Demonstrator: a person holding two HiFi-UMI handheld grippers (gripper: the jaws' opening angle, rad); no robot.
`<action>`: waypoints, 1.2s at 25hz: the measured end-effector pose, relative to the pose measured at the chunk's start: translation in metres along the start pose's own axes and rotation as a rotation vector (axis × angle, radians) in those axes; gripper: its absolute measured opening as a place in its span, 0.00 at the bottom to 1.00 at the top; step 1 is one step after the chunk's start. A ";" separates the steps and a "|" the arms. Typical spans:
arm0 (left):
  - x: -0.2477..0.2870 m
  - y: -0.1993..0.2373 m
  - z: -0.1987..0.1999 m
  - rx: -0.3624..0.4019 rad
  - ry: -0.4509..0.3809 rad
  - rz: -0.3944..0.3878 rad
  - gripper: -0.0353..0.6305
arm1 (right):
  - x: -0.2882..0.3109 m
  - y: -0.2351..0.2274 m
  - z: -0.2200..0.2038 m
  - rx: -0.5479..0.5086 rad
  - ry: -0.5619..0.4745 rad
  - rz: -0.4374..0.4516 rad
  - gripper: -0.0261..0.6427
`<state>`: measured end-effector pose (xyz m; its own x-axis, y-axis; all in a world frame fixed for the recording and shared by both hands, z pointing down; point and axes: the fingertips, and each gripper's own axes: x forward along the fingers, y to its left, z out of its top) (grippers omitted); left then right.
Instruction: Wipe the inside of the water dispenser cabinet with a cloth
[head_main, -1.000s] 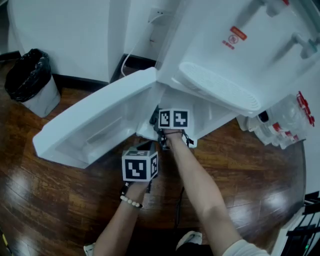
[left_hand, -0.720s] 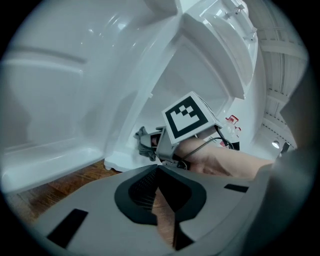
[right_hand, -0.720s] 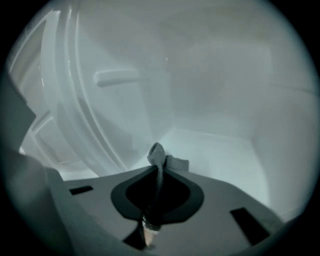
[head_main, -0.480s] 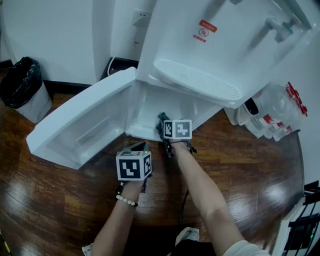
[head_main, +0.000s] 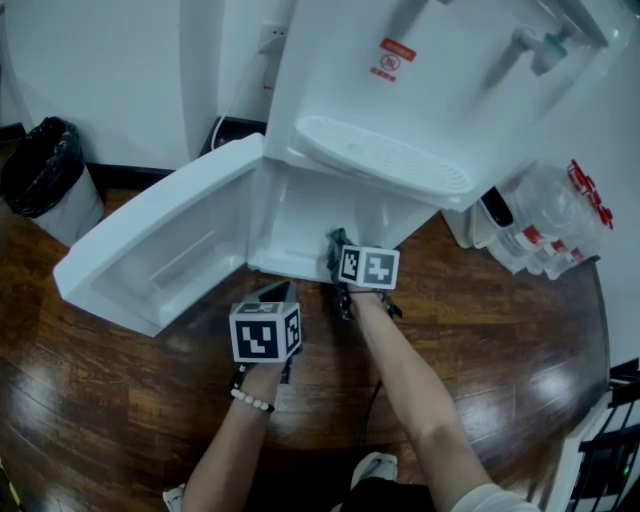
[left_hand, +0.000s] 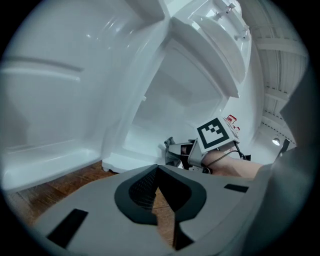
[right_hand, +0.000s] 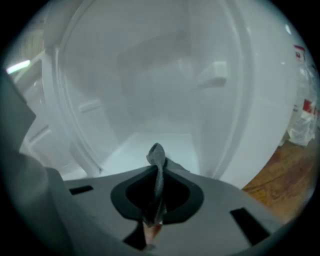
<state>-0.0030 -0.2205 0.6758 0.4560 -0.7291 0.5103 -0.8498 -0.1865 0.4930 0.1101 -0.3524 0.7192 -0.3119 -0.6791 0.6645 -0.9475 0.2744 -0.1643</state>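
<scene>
Jaws of right gripper (right_hand: 155, 207) pinch grey cloth (right_hand: 157, 162) at cabinet (right_hand: 150, 80) front edge. Left gripper (left_hand: 159, 200) jaws together, empty, outside cabinet. Door (head_main: 150, 255) open; wiping likely under way, how much is done unclear.

Your left gripper (head_main: 277, 293) carries a marker cube (head_main: 265, 333), white-faced and printed with black square patterns, and your right gripper (head_main: 337, 258) bears a second cube (head_main: 368, 267) of the same kind. Seen close, each gripper is a smooth grey shell cut with black rectangular slots (left_hand: 67, 227) and lined with black pads (left_hand: 140, 192), finely ribbed on the inner face. A bracelet (head_main: 252, 401) of pale round beads rings your left wrist. Both forearms are bare, and a pale short sleeve (head_main: 488, 498) shows on your right arm. Thin black wires (head_main: 386, 306) loop at the right wrist, a dark cable (head_main: 366, 410) trails beneath that arm, and you wear a light shoe (head_main: 378, 468).
</scene>
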 end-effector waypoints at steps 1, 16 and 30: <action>-0.001 0.001 0.005 0.006 -0.022 -0.002 0.05 | -0.005 0.007 0.008 0.050 -0.032 0.046 0.08; -0.118 -0.058 0.111 -0.108 -0.020 0.106 0.05 | -0.210 0.098 0.042 0.119 -0.040 0.227 0.08; -0.384 -0.150 0.312 -0.026 -0.186 0.137 0.05 | -0.476 0.223 0.254 0.164 -0.134 0.234 0.08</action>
<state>-0.1333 -0.1182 0.1863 0.2784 -0.8559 0.4358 -0.8920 -0.0622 0.4477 0.0289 -0.1407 0.1814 -0.5190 -0.6971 0.4947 -0.8444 0.3279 -0.4238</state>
